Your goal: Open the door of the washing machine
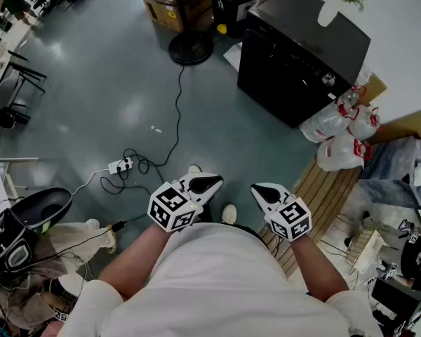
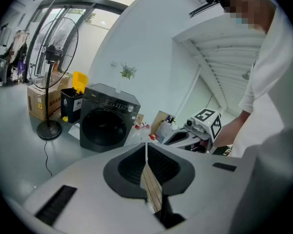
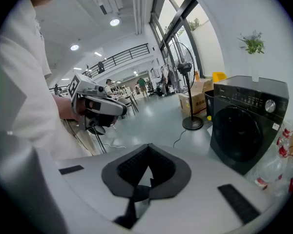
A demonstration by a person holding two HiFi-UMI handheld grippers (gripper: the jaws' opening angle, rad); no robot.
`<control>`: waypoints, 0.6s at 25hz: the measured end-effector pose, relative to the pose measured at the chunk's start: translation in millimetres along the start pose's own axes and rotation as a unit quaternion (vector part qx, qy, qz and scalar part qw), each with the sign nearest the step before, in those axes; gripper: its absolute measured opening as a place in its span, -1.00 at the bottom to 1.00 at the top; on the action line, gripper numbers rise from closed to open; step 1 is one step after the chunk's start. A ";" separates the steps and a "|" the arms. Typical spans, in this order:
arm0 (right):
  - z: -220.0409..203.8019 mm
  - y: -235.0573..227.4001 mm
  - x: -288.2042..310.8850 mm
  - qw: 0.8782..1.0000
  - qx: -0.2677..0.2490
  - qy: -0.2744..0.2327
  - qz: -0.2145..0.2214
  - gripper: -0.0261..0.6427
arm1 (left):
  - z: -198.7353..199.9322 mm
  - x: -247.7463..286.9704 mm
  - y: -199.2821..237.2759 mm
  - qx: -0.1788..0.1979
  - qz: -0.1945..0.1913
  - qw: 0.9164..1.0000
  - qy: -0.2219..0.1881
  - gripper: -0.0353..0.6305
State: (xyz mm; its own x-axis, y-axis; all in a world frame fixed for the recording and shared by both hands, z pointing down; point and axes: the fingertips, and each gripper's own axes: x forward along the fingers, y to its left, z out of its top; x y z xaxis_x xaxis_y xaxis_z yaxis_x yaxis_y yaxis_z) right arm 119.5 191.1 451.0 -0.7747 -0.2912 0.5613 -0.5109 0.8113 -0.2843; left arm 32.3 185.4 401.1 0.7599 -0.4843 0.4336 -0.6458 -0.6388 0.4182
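The person is holding the left gripper (image 1: 209, 184) and right gripper (image 1: 261, 192) close in front, fingers (image 2: 129, 167) closed together on nothing, likely because the washing machine (image 1: 295, 55) is standing well apart at the floor's (image 1: 112, 97) far edge, its door (image 2: 104, 126) shut.

Fan (image 1: 189, 46) stands left of the washing machine (image 1: 298, 55), bags (image 1: 340, 130) right.

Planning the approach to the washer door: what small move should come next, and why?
Probably step toward the washing machine: its door looks closed, and it stands well beyond the left gripper and right gripper, both shut and empty.
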 end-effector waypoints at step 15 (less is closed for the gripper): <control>136.9 -87.2 135.3 0.998 -0.038 0.017 -0.052 -0.90 | 75.0 -17.7 160.7 0.053 -0.041 0.998 0.017 -0.82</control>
State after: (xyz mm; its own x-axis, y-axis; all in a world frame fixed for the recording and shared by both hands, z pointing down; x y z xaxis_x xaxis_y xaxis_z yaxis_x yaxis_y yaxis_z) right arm 8.2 11.6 445.4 -0.7055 -0.3585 0.6113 -0.5564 0.8144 -0.1645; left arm -79.3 46.5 400.7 0.8053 -0.4082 0.4299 -0.5688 -0.7363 0.3665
